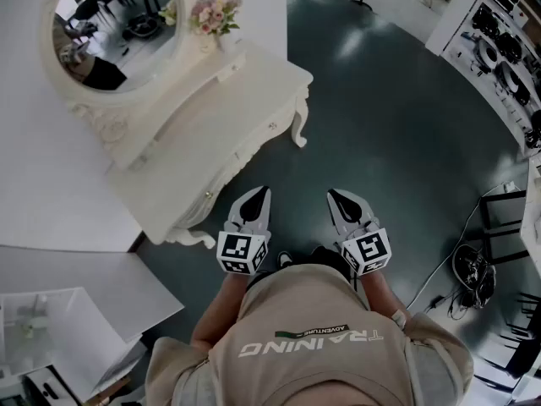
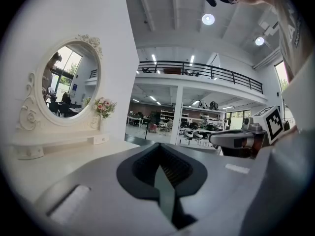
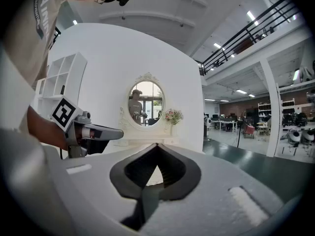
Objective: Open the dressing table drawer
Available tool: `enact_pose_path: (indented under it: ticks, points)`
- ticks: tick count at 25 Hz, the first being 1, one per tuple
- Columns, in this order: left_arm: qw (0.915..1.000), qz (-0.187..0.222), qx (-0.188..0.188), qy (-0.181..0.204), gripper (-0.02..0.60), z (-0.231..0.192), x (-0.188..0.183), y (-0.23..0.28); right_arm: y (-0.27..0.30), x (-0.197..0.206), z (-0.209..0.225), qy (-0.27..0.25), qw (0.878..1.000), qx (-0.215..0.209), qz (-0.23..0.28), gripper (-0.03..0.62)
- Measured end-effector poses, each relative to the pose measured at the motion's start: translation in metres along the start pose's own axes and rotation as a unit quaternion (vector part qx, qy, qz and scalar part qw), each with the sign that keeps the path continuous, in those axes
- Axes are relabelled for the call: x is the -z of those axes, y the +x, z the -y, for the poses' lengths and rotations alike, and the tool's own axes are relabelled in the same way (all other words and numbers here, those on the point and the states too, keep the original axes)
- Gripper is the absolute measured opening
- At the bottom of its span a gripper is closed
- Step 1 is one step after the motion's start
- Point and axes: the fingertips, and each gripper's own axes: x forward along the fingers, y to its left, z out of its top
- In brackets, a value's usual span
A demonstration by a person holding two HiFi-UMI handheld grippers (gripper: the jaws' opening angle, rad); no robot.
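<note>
Although the drawer (image 1: 241, 161) is not yet touched, it can be made out in the front apron of the white table (image 1: 254, 74), which stands at the upper left of the head view below an oval mirror (image 1: 114, 24) and a small bunch of flowers (image 1: 215, 12). Both claws are held low over the dark floor (image 1: 389, 117), in front of the table and apart from it. The left gripper (image 1: 260, 191) is seen closed with nothing between its jaws, and the right gripper (image 1: 334, 194) is likewise closed and empty. Two small knobs (image 1: 272, 126) are seen along the apron; whether they belong to one drawer or two cannot be told. The drawer is judged to be stiff painted wood, fairly light, and likely to slide straight out unless it is pulled askew. A knob is judged the only sound place to be gripped, since the flat front offers no edge. Because a knob so small and smooth may slip from the pads, the jaws would have to be opened first and closed squarely around it.
</note>
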Motion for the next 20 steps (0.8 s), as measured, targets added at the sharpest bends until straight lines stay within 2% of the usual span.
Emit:
enact_pose_path:
  ticks: [7, 13, 20]
  points:
    - [0.9997, -0.011, 0.016, -0.013, 0.018, 0.0, 0.007, -0.008, 0.003, -0.005, -0.003, -0.002, 1.0, 0.018, 0.012, 0.002]
    - [0.9996, -0.007, 0.015, -0.022, 0.018, -0.005, 0.011, -0.005, 0.0, -0.005, -0.004, -0.015, 1.0, 0.026, 0.0, 0.002]
    - [0.9988, -0.019, 0.033, -0.031, 0.018, 0.006, 0.019, 0.005, -0.005, 0.009, 0.004, 0.002, 0.999, 0.027, -0.024, 0.002]
